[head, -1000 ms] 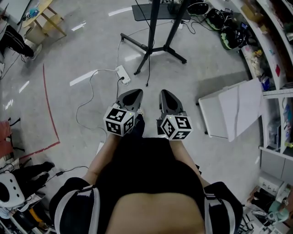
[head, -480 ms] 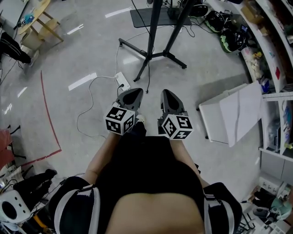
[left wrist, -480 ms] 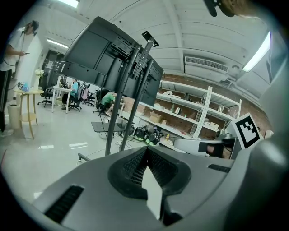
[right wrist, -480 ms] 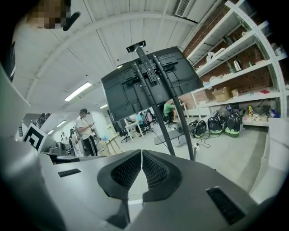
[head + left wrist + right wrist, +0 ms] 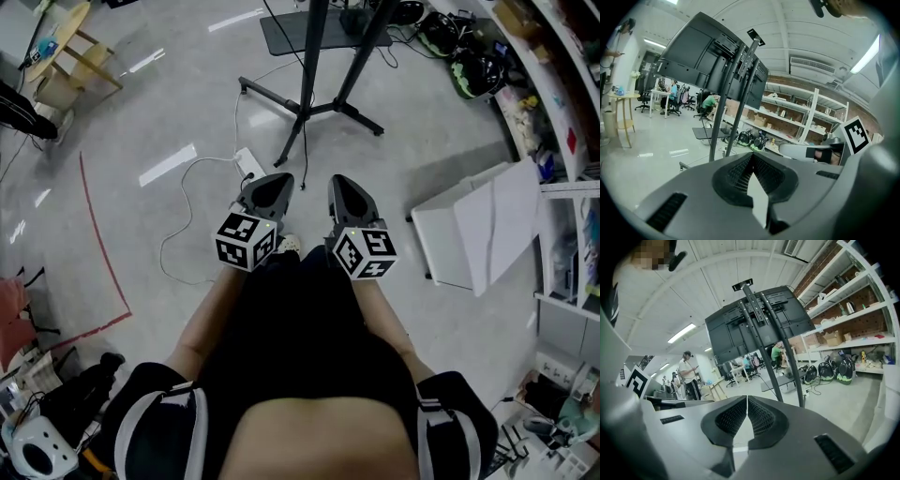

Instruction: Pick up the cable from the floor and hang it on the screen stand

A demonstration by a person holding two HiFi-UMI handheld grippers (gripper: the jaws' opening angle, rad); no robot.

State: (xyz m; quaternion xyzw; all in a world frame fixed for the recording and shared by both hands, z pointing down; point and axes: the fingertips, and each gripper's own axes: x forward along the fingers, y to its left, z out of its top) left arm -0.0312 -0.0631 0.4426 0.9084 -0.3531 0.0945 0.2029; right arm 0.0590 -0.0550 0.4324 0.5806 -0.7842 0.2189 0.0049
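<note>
A thin white cable (image 5: 178, 220) lies in loops on the grey floor, running to a white power strip (image 5: 248, 162) just ahead of the left gripper. The black screen stand (image 5: 309, 98) stands beyond it on spread legs. It carries a dark screen, seen from behind in the left gripper view (image 5: 712, 61) and the right gripper view (image 5: 754, 324). My left gripper (image 5: 274, 185) and right gripper (image 5: 341, 186) are held side by side at waist height, both shut with nothing between the jaws (image 5: 752, 158) (image 5: 747, 401). Neither touches the cable.
A white board or low table (image 5: 473, 234) stands on the right, with shelving (image 5: 562, 103) behind it. Helmets (image 5: 469, 70) lie near the shelves. A wooden stool (image 5: 70, 56) stands far left, beside a red tape line (image 5: 94, 225). People stand in the background (image 5: 689, 371).
The floor, power strip and stand have slid slightly in the head view as the person shifts. Both grippers stay shut, side by side and empty.
</note>
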